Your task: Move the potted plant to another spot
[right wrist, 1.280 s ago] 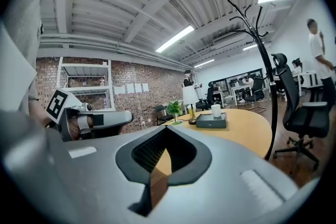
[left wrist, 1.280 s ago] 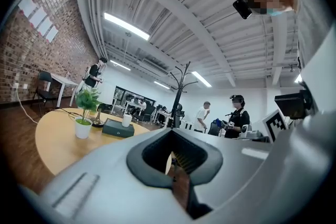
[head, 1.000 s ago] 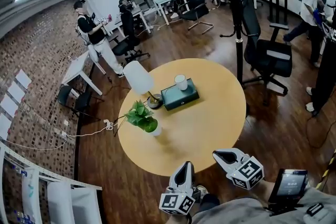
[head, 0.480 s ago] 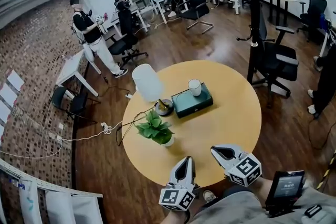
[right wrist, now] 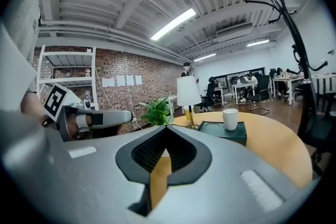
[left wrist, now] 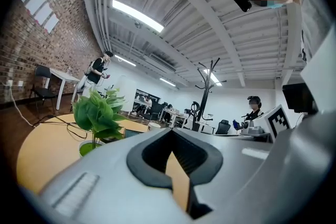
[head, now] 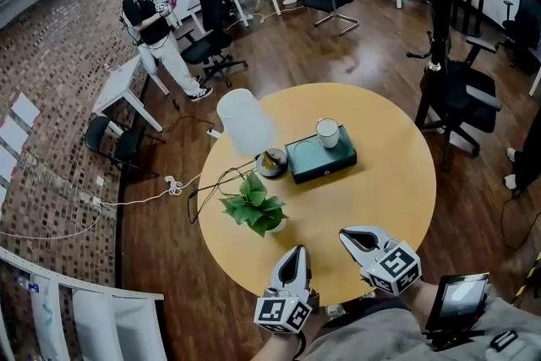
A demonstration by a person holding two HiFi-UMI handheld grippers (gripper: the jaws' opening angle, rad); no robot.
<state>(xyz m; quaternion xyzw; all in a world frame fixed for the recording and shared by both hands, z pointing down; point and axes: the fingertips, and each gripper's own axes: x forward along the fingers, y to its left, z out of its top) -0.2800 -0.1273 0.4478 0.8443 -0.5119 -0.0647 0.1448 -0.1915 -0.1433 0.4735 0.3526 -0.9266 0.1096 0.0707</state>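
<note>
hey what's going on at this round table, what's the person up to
A person is at the near edge of the round yellow table with a left gripper and a right gripper, one in each hand. Both are shut and empty, held over the table's edge. The potted plant that is to be moved stands untouched ahead of the left gripper, near the table's left side. Beyond it are a white lamp and a green box with a white cup on top.
</note>
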